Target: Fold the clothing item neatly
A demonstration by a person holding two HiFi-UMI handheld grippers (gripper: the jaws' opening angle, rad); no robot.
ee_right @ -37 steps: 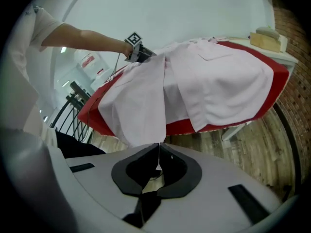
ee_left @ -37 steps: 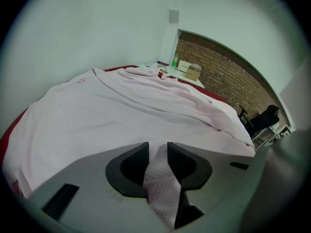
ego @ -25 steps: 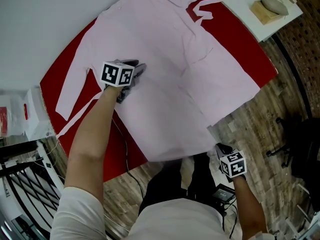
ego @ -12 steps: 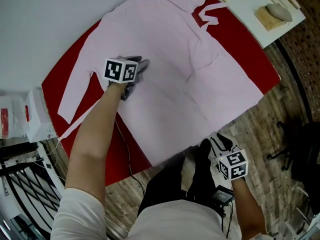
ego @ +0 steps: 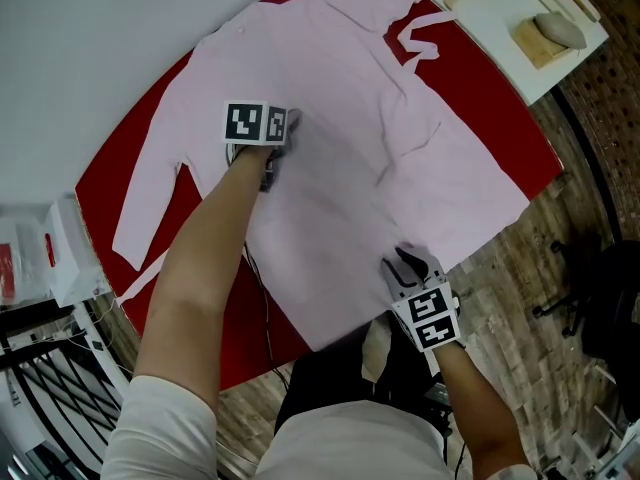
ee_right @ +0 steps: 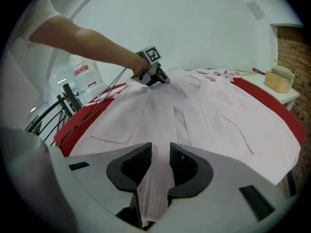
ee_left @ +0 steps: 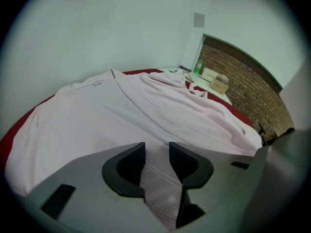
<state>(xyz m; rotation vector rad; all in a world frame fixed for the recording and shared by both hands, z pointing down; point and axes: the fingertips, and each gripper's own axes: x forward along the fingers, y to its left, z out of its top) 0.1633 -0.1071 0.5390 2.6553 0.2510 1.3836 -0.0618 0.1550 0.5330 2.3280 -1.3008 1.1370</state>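
A pale pink shirt [ego: 340, 138] lies spread flat, front up, on the red table [ego: 115, 163]. One sleeve [ego: 150, 193] stretches toward the left edge. My left gripper [ego: 284, 133] rests on the shirt's left middle, jaws apart, and in the left gripper view [ee_left: 156, 149] the cloth [ee_left: 121, 115] shows in the gap, not pinched. My right gripper [ego: 403, 261] sits at the shirt's near hem. Its jaws have just been opening and stand apart [ee_right: 160, 152] with pink cloth [ee_right: 209, 115] visible between them, unpressed. The left gripper [ee_right: 154, 76] shows ahead in the right gripper view.
A white side table [ego: 495, 13] at the far right carries a wooden block with a stone [ego: 553, 33]. White bags [ego: 60, 248] and a metal rack [ego: 40, 368] stand left. A black chair base [ego: 590, 288] is on the wooden floor at right. A cable [ego: 265, 308] runs over the table's near edge.
My right gripper rose from below the table edge and moved up-left onto the shirt's near hem, jaws now apart. The left gripper slid up and right across the shirt.
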